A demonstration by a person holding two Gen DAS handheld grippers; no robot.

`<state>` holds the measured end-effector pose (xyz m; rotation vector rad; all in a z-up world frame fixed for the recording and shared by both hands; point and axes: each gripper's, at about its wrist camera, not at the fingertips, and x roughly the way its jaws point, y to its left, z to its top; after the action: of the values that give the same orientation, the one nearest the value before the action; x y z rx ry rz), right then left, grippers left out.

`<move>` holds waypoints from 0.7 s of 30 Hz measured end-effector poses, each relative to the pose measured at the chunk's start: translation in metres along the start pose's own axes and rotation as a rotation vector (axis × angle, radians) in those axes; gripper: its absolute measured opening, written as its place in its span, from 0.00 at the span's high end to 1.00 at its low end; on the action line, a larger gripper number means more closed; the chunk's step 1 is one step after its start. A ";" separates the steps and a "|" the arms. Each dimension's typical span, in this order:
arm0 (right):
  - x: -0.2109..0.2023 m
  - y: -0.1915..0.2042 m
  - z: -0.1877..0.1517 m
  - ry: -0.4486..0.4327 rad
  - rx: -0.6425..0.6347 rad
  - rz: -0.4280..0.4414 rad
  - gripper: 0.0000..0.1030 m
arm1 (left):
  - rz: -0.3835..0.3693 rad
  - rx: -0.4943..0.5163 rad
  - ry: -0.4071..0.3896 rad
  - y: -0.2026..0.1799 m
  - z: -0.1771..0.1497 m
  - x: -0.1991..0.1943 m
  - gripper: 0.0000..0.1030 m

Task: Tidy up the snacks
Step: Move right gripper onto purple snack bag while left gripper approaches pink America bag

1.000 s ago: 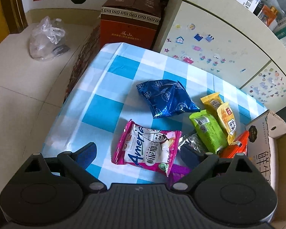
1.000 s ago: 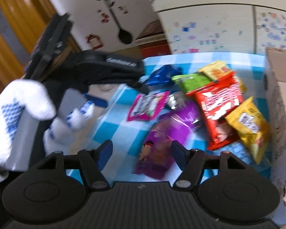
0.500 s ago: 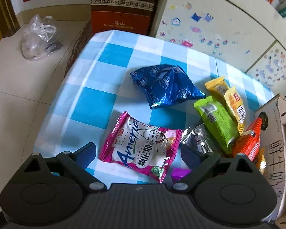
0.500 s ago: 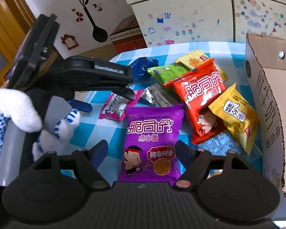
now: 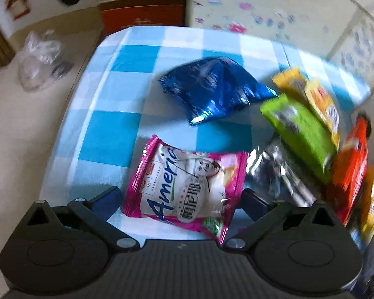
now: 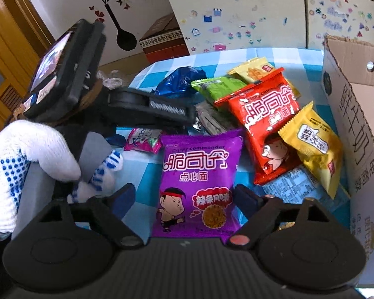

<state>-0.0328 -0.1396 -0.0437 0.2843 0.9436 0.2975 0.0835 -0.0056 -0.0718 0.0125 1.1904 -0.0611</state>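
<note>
Purple packet (image 6: pixel 198 184) sits between my right gripper's (image 6: pixel 184 200) wide-open jaws, cardboard box (image 6: pixel 356 134) wall close right of it; left gripper (image 5: pixel 180 199) open, straddling pink packet (image 5: pixel 187 186).

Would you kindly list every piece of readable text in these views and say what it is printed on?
"Americ": pink-and-white snack packet.
"Crispy commander", "脆司令", "点心面": purple noodle-snack packet.
"脆司令": red noodle-snack packet.
"鲜牛奶": cardboard box.
Lettering on the left gripper and the yellow packet: too blurred.

White blue-dotted glove (image 6: pixel 20 164), black ribbed tool (image 6: pixel 184 200)
</note>
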 end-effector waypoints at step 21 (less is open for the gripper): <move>0.007 0.010 0.000 -0.022 -0.048 -0.057 0.09 | 0.022 -0.057 0.015 0.019 0.002 -0.003 0.03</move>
<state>-0.0304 -0.1279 -0.0455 0.2159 0.9205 0.2640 0.0850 0.0135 -0.0686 -0.0238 1.2060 -0.0076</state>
